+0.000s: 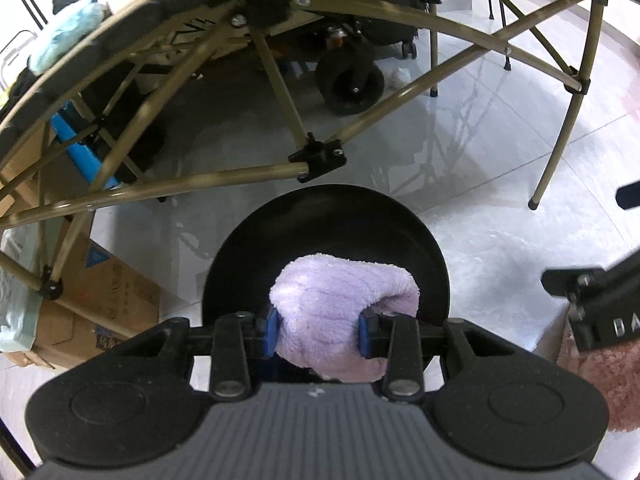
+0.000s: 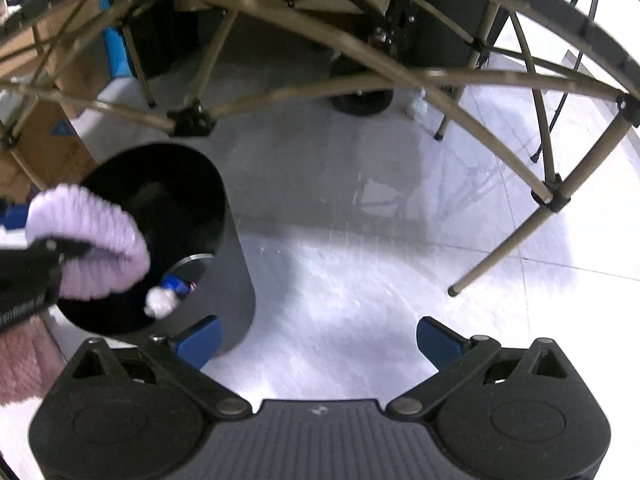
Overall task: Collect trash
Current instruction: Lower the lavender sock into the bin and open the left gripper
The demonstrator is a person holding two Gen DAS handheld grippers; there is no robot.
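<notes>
The lilac cloth (image 1: 344, 312) pinched by the left gripper (image 1: 318, 332) should be centred over the black bin (image 1: 248, 248) before release, while the right gripper (image 2: 318, 340) is kept spread and empty.

Letters "BA" on right gripper (image 1: 600, 322) body (rest cut off).

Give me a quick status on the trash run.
Left gripper shut on lilac fleece cloth, above black bin. Right gripper open, empty. Nothing blocking.

Both tongs (image 1: 320, 330) (image 2: 318, 340) are black with blue pads, silver rivets and ribbed grey housings.
</notes>
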